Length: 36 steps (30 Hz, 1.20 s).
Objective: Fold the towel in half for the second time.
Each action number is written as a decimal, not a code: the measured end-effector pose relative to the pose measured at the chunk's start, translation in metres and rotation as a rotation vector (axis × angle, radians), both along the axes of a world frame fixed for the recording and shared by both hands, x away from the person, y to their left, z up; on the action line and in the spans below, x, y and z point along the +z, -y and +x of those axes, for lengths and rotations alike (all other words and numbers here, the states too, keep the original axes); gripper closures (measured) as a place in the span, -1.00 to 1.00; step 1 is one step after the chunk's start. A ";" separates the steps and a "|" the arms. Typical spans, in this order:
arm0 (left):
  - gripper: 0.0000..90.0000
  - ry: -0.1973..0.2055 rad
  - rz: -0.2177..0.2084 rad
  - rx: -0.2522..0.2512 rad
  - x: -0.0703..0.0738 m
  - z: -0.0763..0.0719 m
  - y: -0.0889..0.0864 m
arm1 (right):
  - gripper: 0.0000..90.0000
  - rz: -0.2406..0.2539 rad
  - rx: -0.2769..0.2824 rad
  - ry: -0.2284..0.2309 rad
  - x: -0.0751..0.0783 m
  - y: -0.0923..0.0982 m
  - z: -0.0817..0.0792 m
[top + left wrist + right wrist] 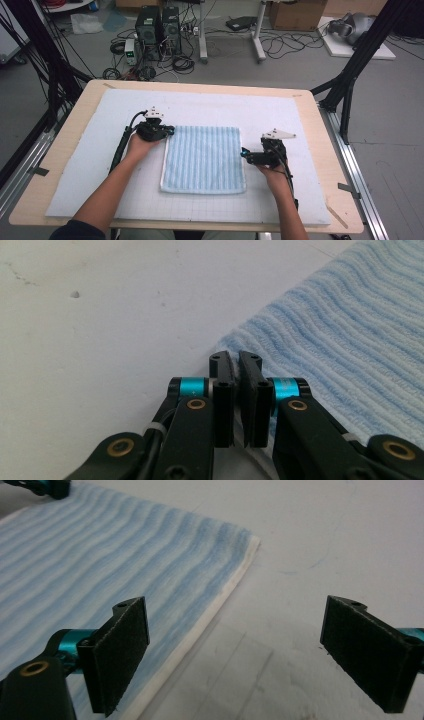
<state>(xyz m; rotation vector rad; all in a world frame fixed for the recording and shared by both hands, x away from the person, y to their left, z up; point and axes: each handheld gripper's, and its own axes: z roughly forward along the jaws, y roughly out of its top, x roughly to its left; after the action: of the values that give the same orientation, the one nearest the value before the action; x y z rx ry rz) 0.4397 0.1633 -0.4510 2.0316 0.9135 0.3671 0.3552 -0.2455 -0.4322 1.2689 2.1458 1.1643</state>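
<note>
A light blue striped towel lies flat in the middle of the white mat. My left gripper rests at the towel's far left corner. In the left gripper view its jaws stand together, pinching the corner of the towel. My right gripper sits at the towel's right edge with its jaws wide apart. In the right gripper view one pad hangs over the cream-hemmed edge of the towel and the other over bare mat. Nothing is between them.
The white gridded mat covers most of a wooden table. Black frame posts stand at both far sides. Computers, cables and boxes sit on the floor beyond the table.
</note>
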 end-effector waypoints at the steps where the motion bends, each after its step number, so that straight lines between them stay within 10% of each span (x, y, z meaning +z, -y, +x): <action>1: 0.87 0.000 -0.001 0.001 0.000 0.000 0.000 | -0.75 -0.001 -0.003 -0.016 0.000 -0.002 0.007; 13: 0.87 -0.009 -0.013 0.003 0.000 0.001 -0.001 | -0.59 -0.032 0.025 -0.094 0.000 -0.022 0.069; 21: 0.87 -0.011 -0.018 0.003 -0.001 0.001 -0.001 | 0.00 -0.038 0.061 -0.094 -0.006 -0.029 0.082; 27: 0.88 -0.020 -0.034 0.008 -0.001 0.001 -0.002 | 0.81 -0.130 0.153 -0.103 -0.009 -0.043 0.080; 36: 0.93 0.014 -0.156 0.044 0.019 0.015 -0.014 | 0.89 -0.136 0.137 -0.030 0.004 -0.043 0.085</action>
<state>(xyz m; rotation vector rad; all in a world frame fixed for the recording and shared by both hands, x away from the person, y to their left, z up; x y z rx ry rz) 0.4543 0.1773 -0.4323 1.8670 0.9504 0.3232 0.4403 -0.2024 -0.4279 1.1029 2.3220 1.0361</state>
